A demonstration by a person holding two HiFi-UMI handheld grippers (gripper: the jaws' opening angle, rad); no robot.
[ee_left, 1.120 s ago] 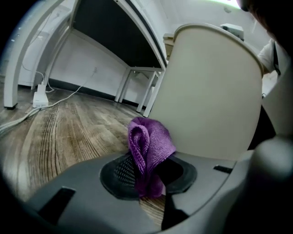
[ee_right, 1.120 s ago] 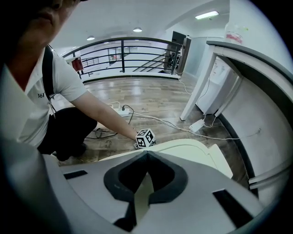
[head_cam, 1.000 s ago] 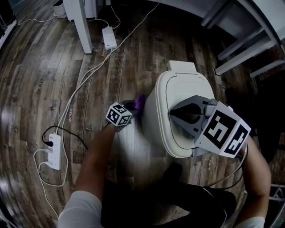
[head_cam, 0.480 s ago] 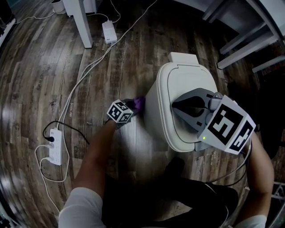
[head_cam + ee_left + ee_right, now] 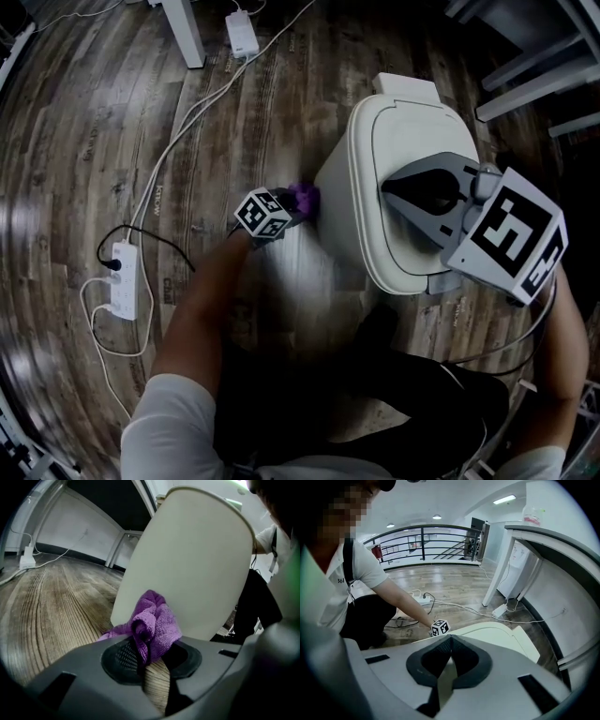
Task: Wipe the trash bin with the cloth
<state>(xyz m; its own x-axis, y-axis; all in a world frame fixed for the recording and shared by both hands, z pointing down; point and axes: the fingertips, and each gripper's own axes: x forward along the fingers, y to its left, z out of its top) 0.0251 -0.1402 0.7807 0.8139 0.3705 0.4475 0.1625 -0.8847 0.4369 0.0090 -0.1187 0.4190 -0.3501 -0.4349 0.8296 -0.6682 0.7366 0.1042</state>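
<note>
On wood-plank floor [image 5: 94, 141], pinched soft, likely limp purple cloth [image 5: 152, 625] mid-bunch in left gripper [image 5: 149, 660] — at trash bin [image 5: 187, 559] — with right gripper [image 5: 449, 641] clenched empty.

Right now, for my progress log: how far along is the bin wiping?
Done: the left gripper has the purple cloth clamped. In hand: the cloth is against the side wall of the white trash bin, while the shut, empty right gripper sits over the lid. Left: how much is already wiped doesn't show.
</note>
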